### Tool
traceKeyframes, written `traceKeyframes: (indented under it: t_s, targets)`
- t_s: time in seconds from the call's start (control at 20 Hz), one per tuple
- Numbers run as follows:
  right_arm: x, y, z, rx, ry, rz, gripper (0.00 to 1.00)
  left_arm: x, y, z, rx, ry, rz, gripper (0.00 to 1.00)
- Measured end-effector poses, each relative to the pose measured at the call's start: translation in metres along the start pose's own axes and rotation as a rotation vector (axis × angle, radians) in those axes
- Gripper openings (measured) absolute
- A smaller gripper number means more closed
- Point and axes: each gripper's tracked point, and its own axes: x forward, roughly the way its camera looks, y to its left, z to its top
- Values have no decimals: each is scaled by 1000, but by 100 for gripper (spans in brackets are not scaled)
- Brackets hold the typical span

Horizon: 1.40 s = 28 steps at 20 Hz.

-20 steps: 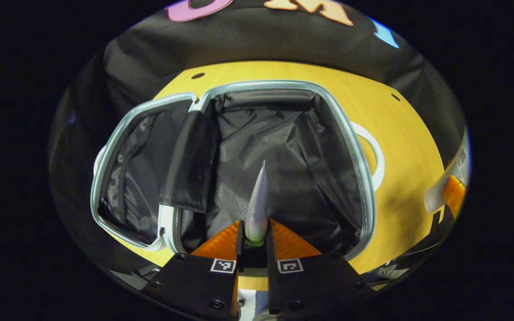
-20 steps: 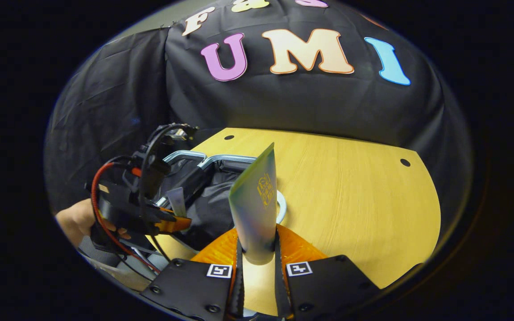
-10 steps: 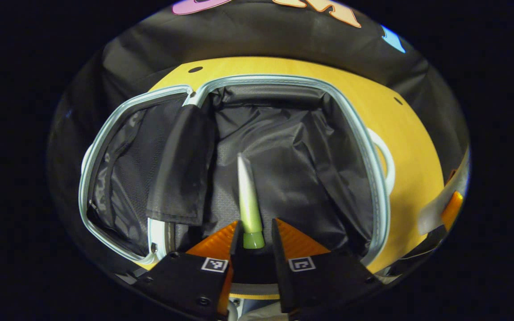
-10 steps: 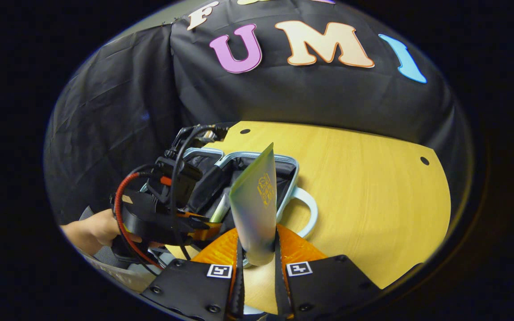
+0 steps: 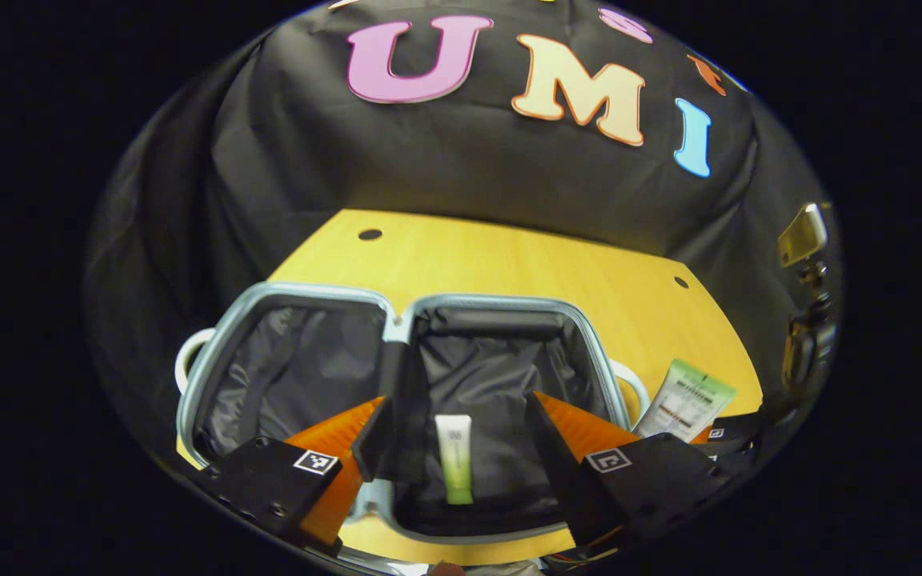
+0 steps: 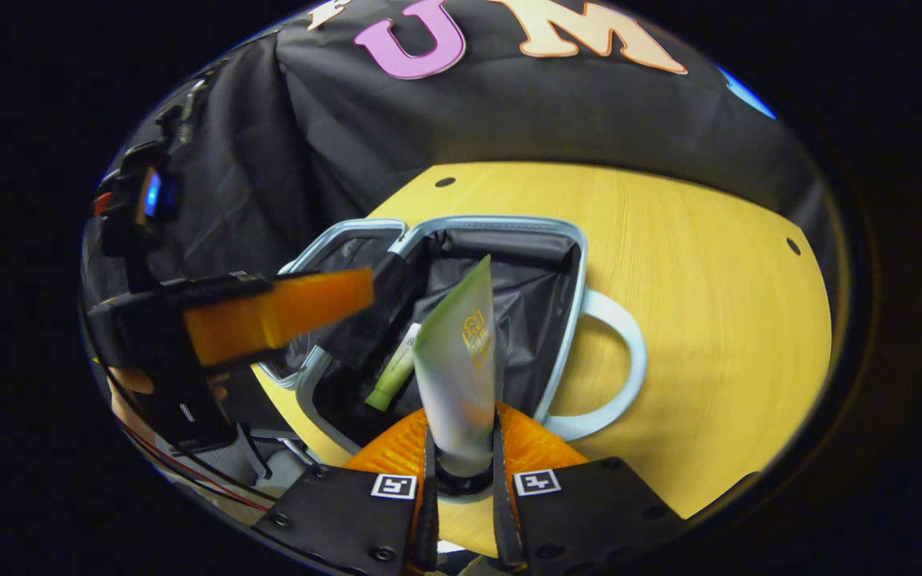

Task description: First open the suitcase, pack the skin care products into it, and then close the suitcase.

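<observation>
left gripper (image 5: 461,448) has its orange fingers spread wide, nothing between them. it hangs over the open pale-blue hard-shell suitcase with black fabric lining (image 5: 509,308), which lies flat on the round yellow wooden table (image 5: 509,256). straight ahead between the fingers, a small white tube with a green cap (image 5: 454,459) lies on the lining of the right-hand half, cap end toward the gripper, clear of both fingers. black divider flap sits along the hinge just left of it. the left-hand half is beyond the left finger.

right gripper (image 6: 461,456) is clamped narrow on a green-to-white gradient squeeze tube with gold print (image 6: 461,376), both fingers pressing its lower end, flat crimped end pointing up and away. it's held above the near rim of the suitcase (image 6: 573,264); the white suitcase handle loop (image 6: 617,368) is just right of the tube. the small tube (image 6: 397,370) is in the case just left of the held one. the other gripper (image 6: 269,312) is off to the left, over the case's far half.

in the left gripper view the held tube (image 5: 685,400) is off to the right, near the table edge.
</observation>
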Motion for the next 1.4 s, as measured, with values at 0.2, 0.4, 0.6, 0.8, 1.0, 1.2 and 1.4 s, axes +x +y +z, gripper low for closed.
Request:
traceKeyframes:
  t_s: [0.2,0.4,0.6,0.8,1.0,1.2,1.4]
  targets:
    - [33,-1,-19,36,94,-54,26,-4,55,-7,-58,23,50,95]
    - [44,4,-14,90,101,-70,32,-13,112,-9,-123,-2,114,96]
    - [43,6,13,127,2,-54,34,-18,174,-7,-155,-1,196,95]
    - [16,7,61,170,-165,-21,100,-23,225,-5,-178,-3,267,96]
    - [-7,-2,98,201,-305,-37,98,-23,279,-6,-186,2,340,95]
    - [-34,-33,120,187,-426,-132,98,-9,324,-13,-205,39,397,95]
    - [-46,-59,119,204,-461,-207,98,16,355,-33,-243,115,405,95]
